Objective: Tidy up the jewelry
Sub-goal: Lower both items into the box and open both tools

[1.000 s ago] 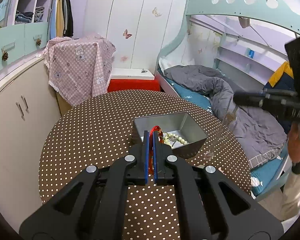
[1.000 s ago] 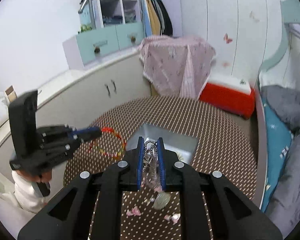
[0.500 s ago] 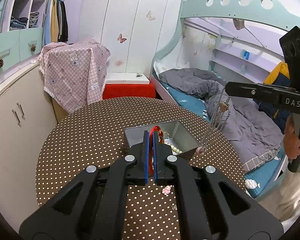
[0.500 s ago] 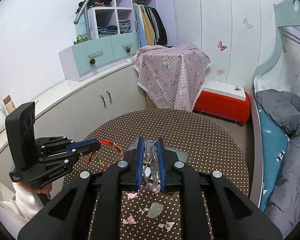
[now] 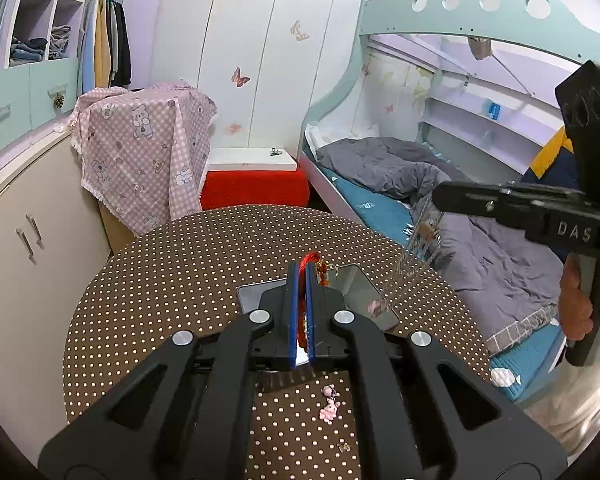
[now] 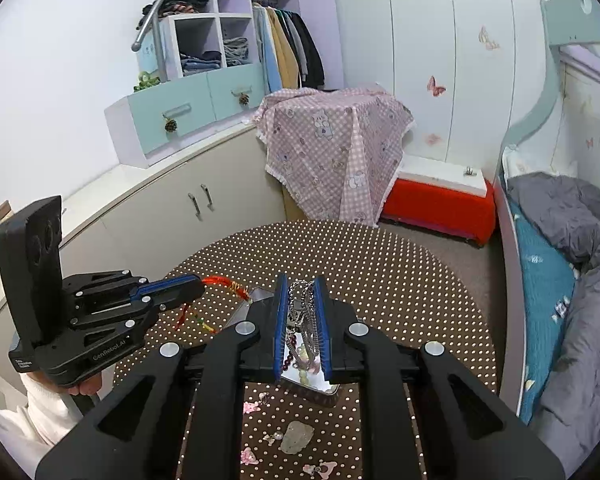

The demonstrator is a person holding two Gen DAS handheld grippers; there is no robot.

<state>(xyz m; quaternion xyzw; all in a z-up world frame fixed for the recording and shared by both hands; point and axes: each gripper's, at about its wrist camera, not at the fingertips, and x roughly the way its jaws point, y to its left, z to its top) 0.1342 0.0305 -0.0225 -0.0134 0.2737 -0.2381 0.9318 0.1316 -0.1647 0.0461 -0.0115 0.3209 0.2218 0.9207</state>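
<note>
Most of the metal tray [image 5: 364, 292] is hidden behind the gripper bodies in both wrist views; only its rims and a slice of mirror-like floor show, so its contents are hard to read beyond a few pale and purple beads seen between the right gripper's pads. The small charms [image 6: 296, 436] on the dotted tablecloth [image 6: 380, 272] nearer the cameras than the tray are tiny and partly cut off by the gripper arms.

To the left of the tray, the left gripper [image 6: 198, 284] has its blue pads pressed together on a red cord bracelet [image 6: 224, 284]. In the right wrist view the cord leaves the tips toward the tray's near left corner, with a loose tail carrying coloured beads hanging down over the cloth just beside the tray. In its own view the red loop [image 5: 314, 264] stands up past the fingertips, above the tray's near rim.

Over the tray, the right gripper [image 6: 302, 312] is clamped on a bunch of silver chains [image 6: 300, 308], its pads held slightly apart by them. The left wrist view shows the right gripper [image 5: 436, 196] reaching in from the right, with the chains [image 5: 414, 256] hanging nearly straight down, blurred, their lower end with a pinkish pendant just above the tray's right side.
</note>
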